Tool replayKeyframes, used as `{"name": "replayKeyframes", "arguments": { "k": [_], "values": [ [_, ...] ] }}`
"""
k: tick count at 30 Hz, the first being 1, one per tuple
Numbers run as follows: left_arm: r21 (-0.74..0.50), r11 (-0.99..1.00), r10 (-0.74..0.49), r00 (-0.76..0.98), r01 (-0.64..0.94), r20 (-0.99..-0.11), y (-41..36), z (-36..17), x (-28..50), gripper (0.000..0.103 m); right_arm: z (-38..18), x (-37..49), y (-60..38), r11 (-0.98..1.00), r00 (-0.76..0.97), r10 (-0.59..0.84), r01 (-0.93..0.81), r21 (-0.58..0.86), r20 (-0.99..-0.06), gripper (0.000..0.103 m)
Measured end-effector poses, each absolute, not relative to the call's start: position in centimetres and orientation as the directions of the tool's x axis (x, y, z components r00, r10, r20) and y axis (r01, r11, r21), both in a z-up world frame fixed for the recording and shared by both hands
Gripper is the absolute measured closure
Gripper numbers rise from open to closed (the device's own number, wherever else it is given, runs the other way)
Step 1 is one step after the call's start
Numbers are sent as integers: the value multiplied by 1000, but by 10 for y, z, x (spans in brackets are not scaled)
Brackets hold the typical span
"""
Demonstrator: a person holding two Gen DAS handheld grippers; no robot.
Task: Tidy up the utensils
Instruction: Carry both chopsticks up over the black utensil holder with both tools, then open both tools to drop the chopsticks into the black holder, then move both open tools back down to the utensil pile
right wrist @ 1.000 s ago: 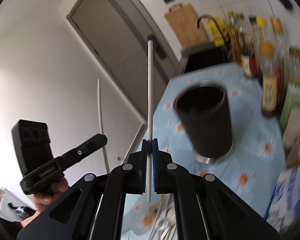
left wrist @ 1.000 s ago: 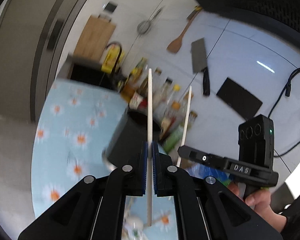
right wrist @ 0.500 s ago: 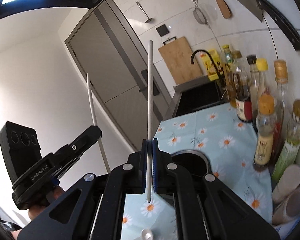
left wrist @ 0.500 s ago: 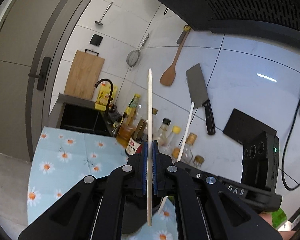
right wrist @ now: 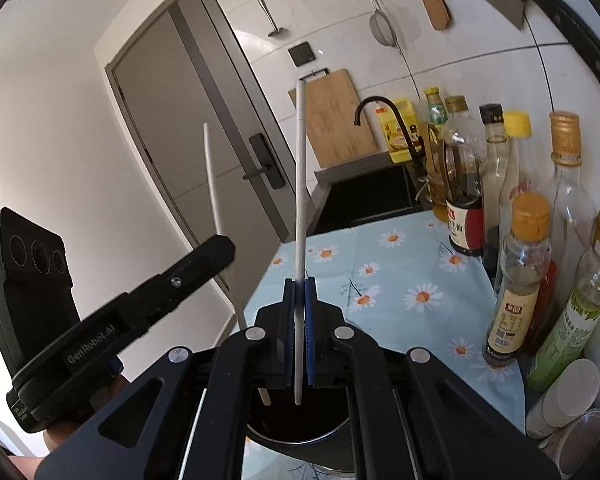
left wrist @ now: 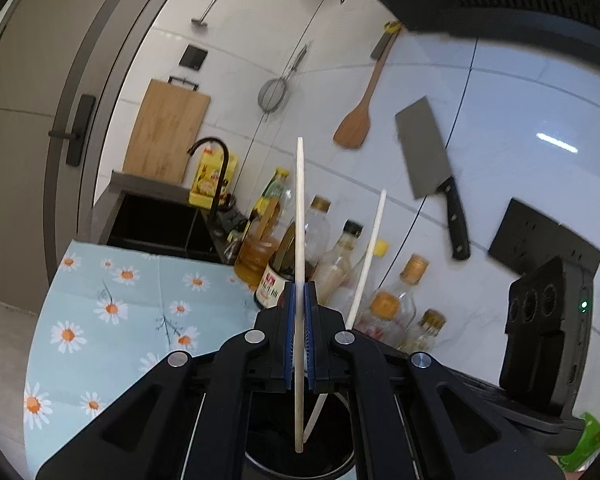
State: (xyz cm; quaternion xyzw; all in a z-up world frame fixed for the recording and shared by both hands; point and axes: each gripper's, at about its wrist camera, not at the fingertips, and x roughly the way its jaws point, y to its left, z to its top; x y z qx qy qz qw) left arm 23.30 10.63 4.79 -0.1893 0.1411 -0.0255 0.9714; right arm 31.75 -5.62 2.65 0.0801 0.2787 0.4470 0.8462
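You've got two chopsticks, one (left wrist: pixel 300 208) pinched in your left gripper (left wrist: pixel 299 336), one (right wrist: pixel 300 184) in your right gripper (right wrist: pixel 299 332); left one reads "GenRobot.AI"

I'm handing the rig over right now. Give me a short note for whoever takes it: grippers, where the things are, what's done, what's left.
Left gripper: shut on a white chopstick, held upright.
Right gripper: shut on the other chopstick, also upright.
Both lower tips hang at the mouth of the black utensil holder on the daisy tablecloth.
Done: both chopsticks brought over the holder.
Left: lower, then release them into it.
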Motion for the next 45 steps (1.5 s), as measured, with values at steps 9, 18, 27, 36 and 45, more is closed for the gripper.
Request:
{"name": "replayKeyframes", "arguments": {
  "k": [9, 18, 27, 36, 45],
  "values": [
    [-367, 929, -83, 942, -46, -326, 110, 36, 228, 97, 19, 317, -64, 608, 452, 787, -686, 399, -421, 73],
    [-382, 924, -94, 946, -33, -311, 110, 43, 209, 78, 36, 298, -77, 605, 464, 791, -690, 397, -399, 72],
    [-375, 927, -107, 946, -16, -305, 108, 59, 172, 78, 51, 273, -86, 579, 442, 809, -714, 394, -388, 67],
    [-398, 917, -127, 926, -26, -355, 113, 51, 121, 78, 48, 243, -93, 536, 364, 826, -742, 401, -430, 66],
    [-401, 915, -150, 885, -44, -440, 105, 26, 70, 71, 25, 208, -103, 525, 280, 799, -756, 391, -532, 60]
  ]
}}
